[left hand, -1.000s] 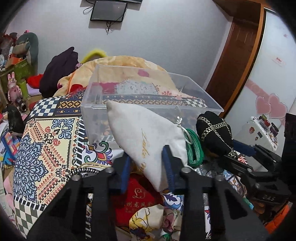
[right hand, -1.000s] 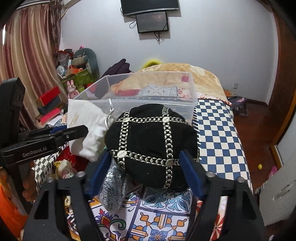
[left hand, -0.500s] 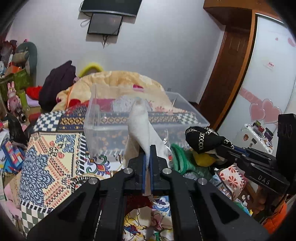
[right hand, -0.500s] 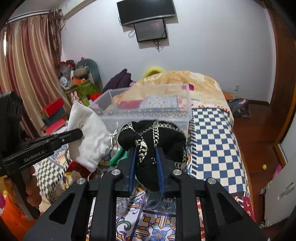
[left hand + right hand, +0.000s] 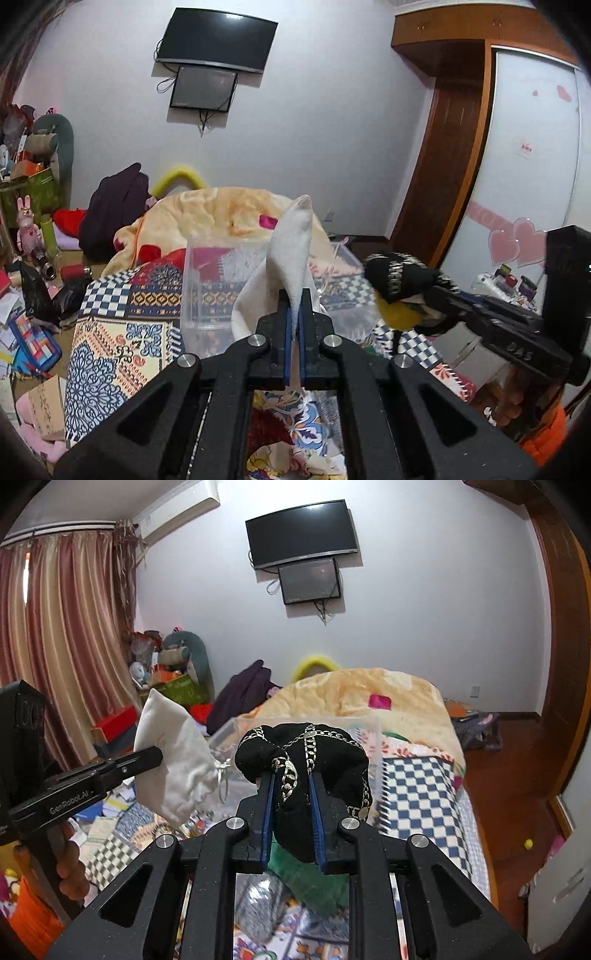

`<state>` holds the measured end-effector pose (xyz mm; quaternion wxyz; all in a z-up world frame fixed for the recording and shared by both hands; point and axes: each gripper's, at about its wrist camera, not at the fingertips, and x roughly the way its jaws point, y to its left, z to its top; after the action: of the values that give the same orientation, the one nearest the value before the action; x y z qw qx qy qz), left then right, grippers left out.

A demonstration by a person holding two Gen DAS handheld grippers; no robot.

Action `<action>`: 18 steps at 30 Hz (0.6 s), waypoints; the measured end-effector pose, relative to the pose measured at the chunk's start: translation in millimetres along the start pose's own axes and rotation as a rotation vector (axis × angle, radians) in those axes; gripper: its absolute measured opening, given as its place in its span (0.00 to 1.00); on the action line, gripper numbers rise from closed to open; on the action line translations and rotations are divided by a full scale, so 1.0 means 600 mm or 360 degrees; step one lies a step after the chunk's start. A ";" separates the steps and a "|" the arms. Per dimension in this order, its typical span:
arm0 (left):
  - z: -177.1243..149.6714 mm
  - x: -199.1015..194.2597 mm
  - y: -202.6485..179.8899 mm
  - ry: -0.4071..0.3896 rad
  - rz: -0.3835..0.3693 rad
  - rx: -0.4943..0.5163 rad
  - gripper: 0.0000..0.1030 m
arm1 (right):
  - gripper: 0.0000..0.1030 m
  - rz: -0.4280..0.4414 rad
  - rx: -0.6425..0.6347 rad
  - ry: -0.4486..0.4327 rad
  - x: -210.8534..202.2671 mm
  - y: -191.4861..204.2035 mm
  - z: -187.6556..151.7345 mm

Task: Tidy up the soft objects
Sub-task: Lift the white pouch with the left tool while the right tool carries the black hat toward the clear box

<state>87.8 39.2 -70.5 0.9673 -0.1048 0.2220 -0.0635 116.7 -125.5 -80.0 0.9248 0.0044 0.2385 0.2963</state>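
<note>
Here, a bed (image 5: 417, 771) under a patchwork cover fills a cluttered bedroom, a peach blanket (image 5: 369, 698) heaped at its far end below two wall-mounted screens (image 5: 303, 535). A clear plastic bin (image 5: 207, 295) sits on the cover, in front of both claws. The left claw (image 5: 294, 325) is pinched tight on a white cloth pouch (image 5: 291, 254), held raised in front of the bin and blocking part of its near wall. Just beside it, the right claw (image 5: 290, 808) is clamped on a black hat (image 5: 314, 753) trimmed with silver chain, lifted above a green item (image 5: 310, 878) lying on the cover. Striped curtains (image 5: 62, 635) hang at left.
</note>
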 end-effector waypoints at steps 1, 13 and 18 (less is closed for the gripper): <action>0.001 -0.002 -0.003 -0.0003 -0.0008 0.0003 0.02 | 0.16 0.0013 0.0000 0.0005 0.008 0.004 0.001; -0.051 0.065 -0.019 0.0276 -0.0153 -0.0031 0.02 | 0.16 0.0184 0.0040 0.0188 0.082 0.034 -0.032; -0.089 0.119 -0.026 0.0430 -0.0140 -0.0016 0.02 | 0.16 0.0194 0.0052 0.0147 0.061 0.027 -0.024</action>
<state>126.9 2.9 -143.4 0.9243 -0.1097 0.3458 -0.1183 127.4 -93.7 -106.2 0.8929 0.0202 0.2851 0.3480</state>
